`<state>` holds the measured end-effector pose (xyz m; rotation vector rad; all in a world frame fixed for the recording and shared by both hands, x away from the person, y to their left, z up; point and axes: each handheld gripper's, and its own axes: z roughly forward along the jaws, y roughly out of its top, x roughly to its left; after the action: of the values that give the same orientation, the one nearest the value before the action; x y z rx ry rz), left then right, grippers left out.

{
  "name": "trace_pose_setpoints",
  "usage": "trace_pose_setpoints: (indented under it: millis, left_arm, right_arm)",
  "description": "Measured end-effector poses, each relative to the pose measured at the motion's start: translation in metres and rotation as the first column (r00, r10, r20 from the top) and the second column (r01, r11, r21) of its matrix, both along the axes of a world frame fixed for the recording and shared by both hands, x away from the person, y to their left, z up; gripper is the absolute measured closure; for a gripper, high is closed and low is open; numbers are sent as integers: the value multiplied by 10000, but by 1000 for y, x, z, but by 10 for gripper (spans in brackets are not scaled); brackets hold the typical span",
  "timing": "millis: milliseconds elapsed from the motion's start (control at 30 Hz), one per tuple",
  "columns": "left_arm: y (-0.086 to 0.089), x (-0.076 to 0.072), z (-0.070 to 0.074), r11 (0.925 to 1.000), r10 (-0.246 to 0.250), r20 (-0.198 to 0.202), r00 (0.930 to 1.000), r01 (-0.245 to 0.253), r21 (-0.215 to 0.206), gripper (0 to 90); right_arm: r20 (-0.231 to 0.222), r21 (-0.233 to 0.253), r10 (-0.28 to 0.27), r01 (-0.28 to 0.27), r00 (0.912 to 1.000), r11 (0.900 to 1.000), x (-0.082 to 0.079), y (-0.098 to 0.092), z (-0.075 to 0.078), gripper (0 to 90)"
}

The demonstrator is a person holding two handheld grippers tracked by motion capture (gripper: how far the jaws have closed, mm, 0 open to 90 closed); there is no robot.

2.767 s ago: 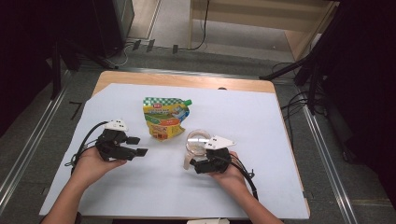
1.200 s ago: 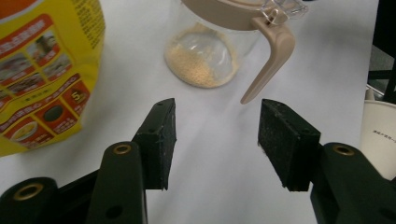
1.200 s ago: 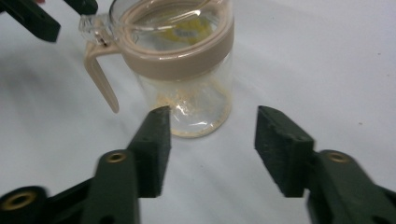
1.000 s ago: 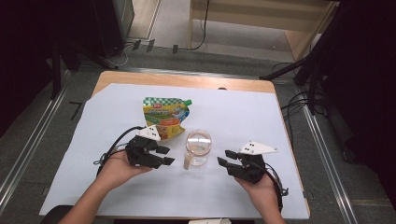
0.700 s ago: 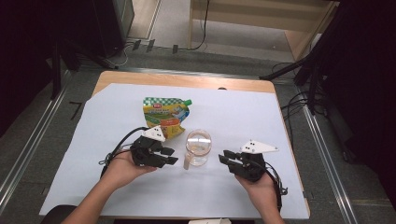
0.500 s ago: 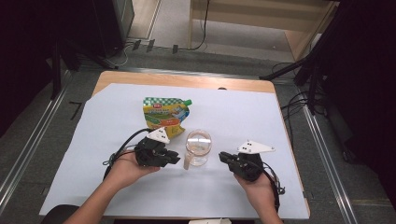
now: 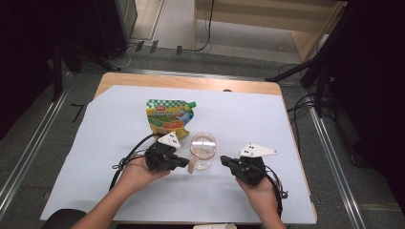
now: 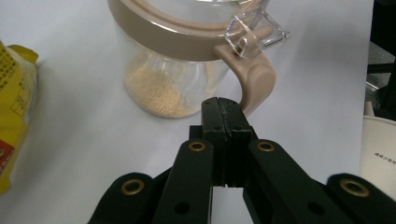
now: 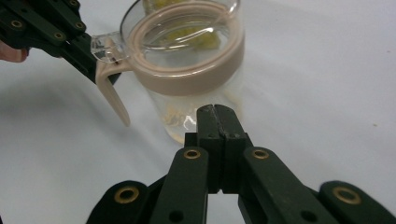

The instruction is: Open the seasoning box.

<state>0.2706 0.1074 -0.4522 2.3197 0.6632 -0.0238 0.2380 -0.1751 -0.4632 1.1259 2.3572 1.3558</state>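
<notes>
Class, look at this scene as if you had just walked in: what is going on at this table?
A person at a white-covered table holds a gripper in each hand, one on either side of a clear jar with a tan lid ring and latch. The left gripper, jaws shut, has its tips right at the jar's tan latch. The right gripper, also shut, points at the jar from the other side without holding it. A little pale grain lies in the jar. A colourful pouch lies flat behind it.
</notes>
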Motion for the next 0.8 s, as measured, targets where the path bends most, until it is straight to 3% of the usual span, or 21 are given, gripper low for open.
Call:
trace_pose_setpoints:
  millis: [267,533,800]
  left_arm:
    - [-2,-1,1,9996,248,-23,9997,-248,-143,900]
    - [-10,-7,2,10000,37,194,9998,-36,-34,900]
    - [-16,-9,1,10000,37,297,9996,-35,-42,900]
  right_arm:
    - [-47,79,393,-393,9992,9992,-2,10,2,900]
    - [-38,-12,707,-707,9975,9975,-3,21,1,900]
    - [-44,47,636,-636,9980,9980,-2,23,2,900]
